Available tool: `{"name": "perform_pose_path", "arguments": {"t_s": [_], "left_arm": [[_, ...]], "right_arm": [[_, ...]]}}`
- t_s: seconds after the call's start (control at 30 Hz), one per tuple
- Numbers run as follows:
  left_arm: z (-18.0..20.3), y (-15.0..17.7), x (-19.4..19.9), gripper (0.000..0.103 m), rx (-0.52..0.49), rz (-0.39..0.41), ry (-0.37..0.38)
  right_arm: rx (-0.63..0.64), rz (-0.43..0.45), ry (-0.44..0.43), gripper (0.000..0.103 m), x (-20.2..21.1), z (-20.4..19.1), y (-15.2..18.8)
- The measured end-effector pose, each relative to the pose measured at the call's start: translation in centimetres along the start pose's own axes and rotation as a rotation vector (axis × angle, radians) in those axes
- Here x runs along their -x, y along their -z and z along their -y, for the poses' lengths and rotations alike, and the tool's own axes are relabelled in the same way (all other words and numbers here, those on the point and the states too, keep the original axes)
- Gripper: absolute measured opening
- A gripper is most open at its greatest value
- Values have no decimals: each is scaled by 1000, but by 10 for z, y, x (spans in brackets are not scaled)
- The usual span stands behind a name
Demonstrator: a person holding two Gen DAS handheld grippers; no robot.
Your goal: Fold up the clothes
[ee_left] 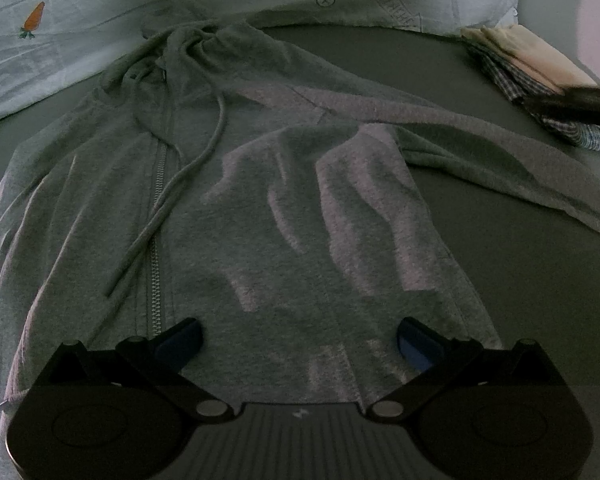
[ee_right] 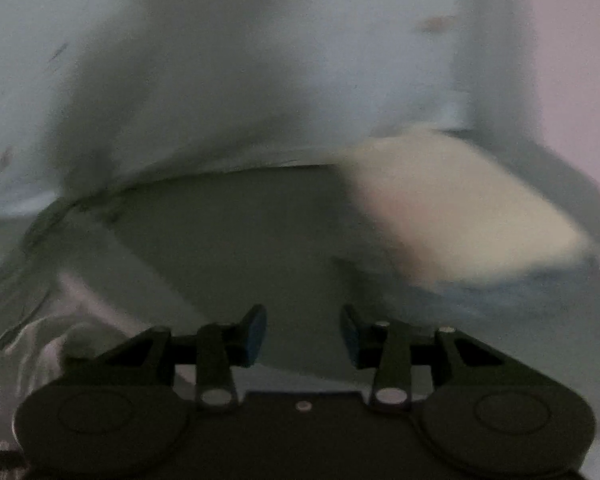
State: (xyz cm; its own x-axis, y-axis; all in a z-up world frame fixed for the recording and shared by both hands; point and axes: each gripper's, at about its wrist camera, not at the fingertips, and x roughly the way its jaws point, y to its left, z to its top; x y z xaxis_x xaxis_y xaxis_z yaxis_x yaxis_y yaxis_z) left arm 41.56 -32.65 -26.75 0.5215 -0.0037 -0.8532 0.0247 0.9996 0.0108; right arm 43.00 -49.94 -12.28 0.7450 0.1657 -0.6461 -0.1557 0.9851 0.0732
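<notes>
**Grey hoodie flat on bed, both jaws empty**

We see a grey zip hoodie (ee_left: 236, 216) lying front-up on the bed (ee_left: 480, 184), which has a dark grey sheet. Long axis runs from the near edge of the left wrist view toward the far side: hem near the camera, hood (ee_left: 196, 44) bunched at the far end against a pale printed duvet (ee_left: 60, 40) with carrot motifs. Zipper (ee_left: 158, 216) runs along that axis, left of centre, closed as far as we can tell. A drawstring (ee_left: 180, 176) trails loosely across the chest. One sleeve (ee_left: 480, 136) stretches out to the right; part of the body on that side is folded over toward the middle, with creases.

Left gripper (ee_left: 300, 340) hovers over the hem area, tilted steeply downward. Jaws stand wide, nothing between them; we cannot tell if the tips touch the fabric.

Far right on the bed we see a stack of folded clothes (ee_left: 540, 72): cream piece on top, checked piece under it. A dark blurred bar crosses that stack; we cannot tell what it is.

Right wrist view is heavily motion-blurred. Right gripper (ee_right: 303, 334) points down at a shallower angle toward bare sheet. Jaws part-open, narrower than the left, nothing between them. The cream stack (ee_right: 460, 208) sits ahead to the right, the duvet (ee_right: 220, 60) behind it, grey hoodie cloth (ee_right: 40, 320) at lower left.
</notes>
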Motion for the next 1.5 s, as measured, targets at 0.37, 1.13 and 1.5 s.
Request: {"name": "perform_pose_path", "arguments": {"t_s": [0.37,1.13,1.5], "left_arm": [[-8,28,27,103,4,28,0],[-31,56,67,103,-11,58,13],[-39,61,91,103,-20,76,24]], "right_arm": [[315,-48,-125,1,-94,-54,-25],[-75,-20,380,47,-27,52,54],[-95,-12,542,75,31,75,58]]}}
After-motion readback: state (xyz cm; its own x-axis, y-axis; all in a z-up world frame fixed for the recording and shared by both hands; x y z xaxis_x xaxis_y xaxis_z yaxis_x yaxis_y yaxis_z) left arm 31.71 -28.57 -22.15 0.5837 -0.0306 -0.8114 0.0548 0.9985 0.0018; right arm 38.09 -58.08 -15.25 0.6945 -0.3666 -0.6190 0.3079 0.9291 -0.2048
